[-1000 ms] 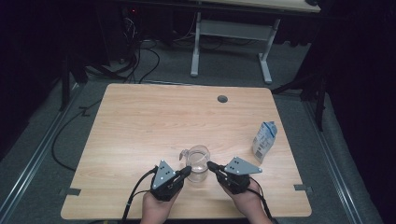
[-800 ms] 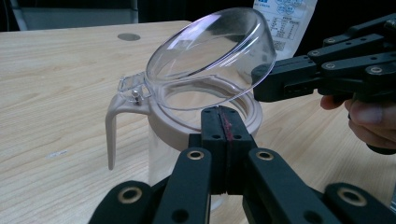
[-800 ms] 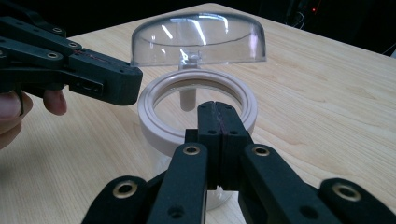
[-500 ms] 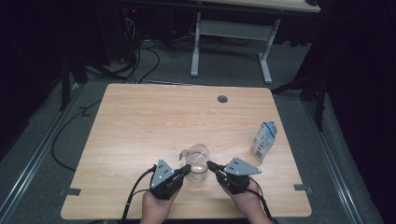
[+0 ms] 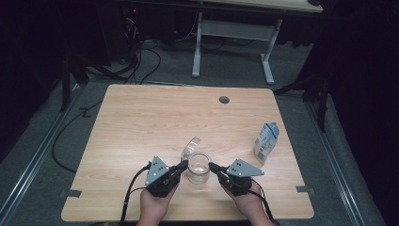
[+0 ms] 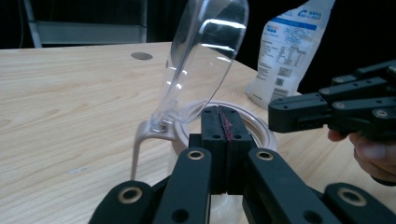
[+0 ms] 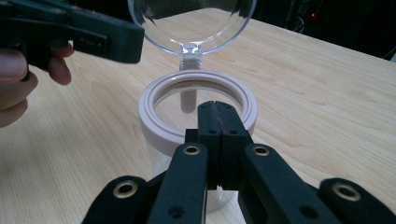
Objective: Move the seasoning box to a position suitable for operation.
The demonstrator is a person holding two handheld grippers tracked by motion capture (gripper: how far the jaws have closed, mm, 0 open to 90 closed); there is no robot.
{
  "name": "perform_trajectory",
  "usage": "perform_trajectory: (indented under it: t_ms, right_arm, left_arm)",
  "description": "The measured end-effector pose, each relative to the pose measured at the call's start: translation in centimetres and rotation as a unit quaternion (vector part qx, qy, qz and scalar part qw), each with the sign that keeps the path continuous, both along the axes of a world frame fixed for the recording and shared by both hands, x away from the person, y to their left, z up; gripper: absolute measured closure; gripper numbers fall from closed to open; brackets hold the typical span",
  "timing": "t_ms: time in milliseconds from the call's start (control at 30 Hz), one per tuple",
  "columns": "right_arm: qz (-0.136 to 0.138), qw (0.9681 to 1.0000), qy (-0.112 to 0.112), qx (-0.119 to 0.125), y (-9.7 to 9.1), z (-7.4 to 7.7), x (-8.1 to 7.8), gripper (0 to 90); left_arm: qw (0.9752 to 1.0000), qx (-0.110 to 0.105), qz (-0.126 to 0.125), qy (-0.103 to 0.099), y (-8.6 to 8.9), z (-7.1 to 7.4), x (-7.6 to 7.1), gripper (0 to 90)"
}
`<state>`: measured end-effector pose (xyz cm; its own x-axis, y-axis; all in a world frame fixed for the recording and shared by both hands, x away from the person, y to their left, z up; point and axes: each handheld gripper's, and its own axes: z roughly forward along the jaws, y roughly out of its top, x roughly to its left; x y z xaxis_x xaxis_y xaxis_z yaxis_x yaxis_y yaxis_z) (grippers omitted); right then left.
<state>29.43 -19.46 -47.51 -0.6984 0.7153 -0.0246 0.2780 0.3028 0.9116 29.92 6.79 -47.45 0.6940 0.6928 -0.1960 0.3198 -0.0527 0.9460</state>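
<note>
One clear plastic jar [image 5: 198, 168] with pinkish rim stands open, its hinged lid [image 5: 190, 146] raised; inside I cannot tell. Left gripper [image 5: 184, 164] and right gripper [image 5: 212, 166] have jaws together, empty. The left gripper view shows print on the white pouch [image 6: 287, 46].

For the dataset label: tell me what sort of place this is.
Probably a lab or workshop recording space, not a home: a bare wooden table with a cable port, grey carpet with trailing cables, and a second desk frame behind in a dark room.

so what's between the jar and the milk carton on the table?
Nothing: bare tabletop lies between the jar and the milk carton, seen in the high view. The right gripper sits nearer the person.
</note>
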Motion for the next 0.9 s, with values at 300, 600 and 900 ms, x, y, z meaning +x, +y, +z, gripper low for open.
perform_trajectory:
  t_ms: [300,600,900]
  right_arm:
    - [0.001,1.0,-0.001,0.0,0.0,0.0,0.0,90.0]
    - [0.001,1.0,0.002,0.002,-0.1,0.0,0.0,89.0]
    - [-0.03,0.9995,0.0,0.013,-1.7,0.1,0.4,81.5]
  left_arm:
    - [0.9999,-0.005,0.013,0.002,1.0,0.0,0.4,89.9]
    - [1.0,0.008,0.003,0.002,0.7,-0.2,0.1,89.1]
    - [0.9987,0.049,0.006,-0.011,1.8,-0.4,-0.4,86.2]
